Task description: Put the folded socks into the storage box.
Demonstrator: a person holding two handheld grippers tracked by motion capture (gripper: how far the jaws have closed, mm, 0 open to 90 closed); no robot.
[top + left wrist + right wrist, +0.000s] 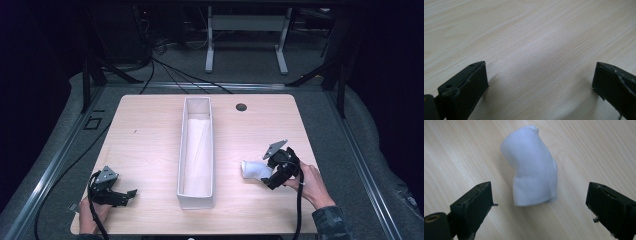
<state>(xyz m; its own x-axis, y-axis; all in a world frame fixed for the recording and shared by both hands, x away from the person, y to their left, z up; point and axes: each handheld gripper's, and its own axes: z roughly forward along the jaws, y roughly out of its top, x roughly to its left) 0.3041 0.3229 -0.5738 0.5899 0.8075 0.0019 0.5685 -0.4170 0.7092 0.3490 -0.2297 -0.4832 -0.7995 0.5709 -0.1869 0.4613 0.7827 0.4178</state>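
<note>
The right tongs [539, 202] are spread wide, one jaw on each side of a white rolled cloth [532, 167] that lies on the desk [461, 150]; nothing is gripped yet, and the jaws stand apart from the fabric. In the high view the cloth [255, 169] lies just in front of the right tongs [267, 176], to the right of a long white fabric bin [196, 150]. A slip is judged likely if the jaws are closed on the soft near end alone, since the roll could be squashed, unrolled or pushed away across the smooth wood. The left tongs [131, 193], also held wide and empty, are kept low over bare desk near the front edge. Farther off, the bin's near wall may be caught if the cloth is carried low.
</note>
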